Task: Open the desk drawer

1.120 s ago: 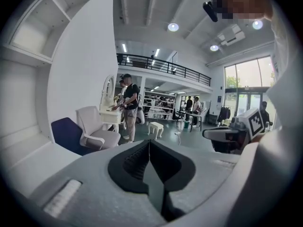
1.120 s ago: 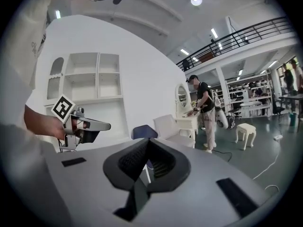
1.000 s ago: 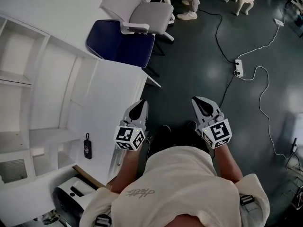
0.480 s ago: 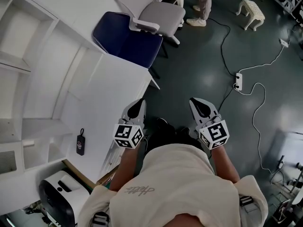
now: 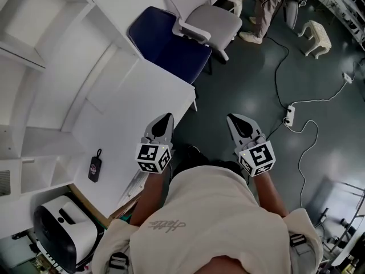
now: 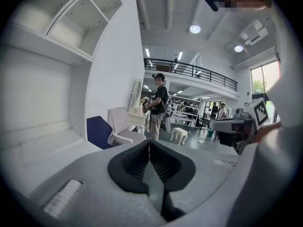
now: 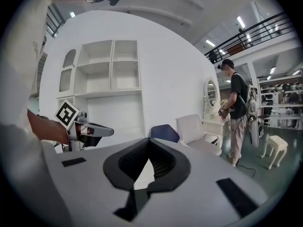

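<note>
Shift: since a second ago my head view has swung, so the desk [image 5: 131, 113] and the blue chair [image 5: 168, 41] now sit further toward 1 o'clock. Both grippers have stayed side by side ahead of the torso.
Left gripper [image 5: 164, 117]: jaws pressed together with nothing between them, over the desk's front edge.
Right gripper [image 5: 235, 119]: at 3 o'clock of the left one, above dark floor, jaws together and empty.
Drawer: I cannot pick out its face from above, only the desk edge beside my left gripper.
Desk top: a small black tag [image 5: 94, 168] lies at 8 o'clock of the left gripper.
Chairs: the blue chair is at 12 o'clock, with the white chair [image 5: 214, 21] just beyond it.
Floor: a power strip [image 5: 289, 116] lies at 3 o'clock of the right gripper.
</note>
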{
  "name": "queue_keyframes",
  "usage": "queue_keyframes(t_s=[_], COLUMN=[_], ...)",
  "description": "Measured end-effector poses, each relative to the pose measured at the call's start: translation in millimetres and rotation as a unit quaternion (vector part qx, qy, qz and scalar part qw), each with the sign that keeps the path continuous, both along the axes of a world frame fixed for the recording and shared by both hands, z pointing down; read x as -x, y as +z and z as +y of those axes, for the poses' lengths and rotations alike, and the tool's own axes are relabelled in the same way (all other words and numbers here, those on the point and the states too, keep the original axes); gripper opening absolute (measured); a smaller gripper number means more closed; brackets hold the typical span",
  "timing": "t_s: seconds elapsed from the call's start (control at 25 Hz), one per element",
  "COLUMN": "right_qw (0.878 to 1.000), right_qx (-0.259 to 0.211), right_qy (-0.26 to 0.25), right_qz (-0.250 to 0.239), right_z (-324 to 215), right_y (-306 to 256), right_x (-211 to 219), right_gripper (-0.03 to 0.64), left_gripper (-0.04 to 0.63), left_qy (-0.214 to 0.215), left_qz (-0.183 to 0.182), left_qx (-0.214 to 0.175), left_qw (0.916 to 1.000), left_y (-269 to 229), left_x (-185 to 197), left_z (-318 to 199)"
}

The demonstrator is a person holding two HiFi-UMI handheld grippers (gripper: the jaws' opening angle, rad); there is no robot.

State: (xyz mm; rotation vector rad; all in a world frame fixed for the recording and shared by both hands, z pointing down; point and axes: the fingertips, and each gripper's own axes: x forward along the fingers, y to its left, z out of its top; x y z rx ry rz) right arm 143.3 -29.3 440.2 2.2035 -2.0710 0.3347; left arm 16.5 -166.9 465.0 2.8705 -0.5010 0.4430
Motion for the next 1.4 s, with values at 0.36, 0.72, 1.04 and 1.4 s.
queue_keyframes(t_s=[0.36,0.72,1.04,1.4], right_qw=[0.995,0.969,0.937,0.902], right_qx=[0.013,0.020,0.031,0.065], right_qy=[-0.095,-0.244,-0.349,-0.422], right_qz=[0.001,-0.009,0.005,-0.056], right_z=[-88.5,-153.3,-205.8,-216.7], right_y=[9.7,15.5,29.6,58.5], right_x=[32.4,52.7,57.5,101.8], right_gripper=[0.002,0.002,0.002,0.002], left_gripper=[0.015,0.015,0.015,0.017], left_qy=[-0.061,-0.179,-0.283,-0.353], left_qz=[0.017,-0.015,-0.034,-0.012], left_qx=[0.011,0.030,0.047,0.079], left_qw=[0.9979,0.9833,0.9574,0.9320], left_y=[-10.9,1.1,15.6,26.1], left_x=[25.9,59.9,82.4,122.4], left_z=[-44.0,-65.4,-68.2,-56.0])
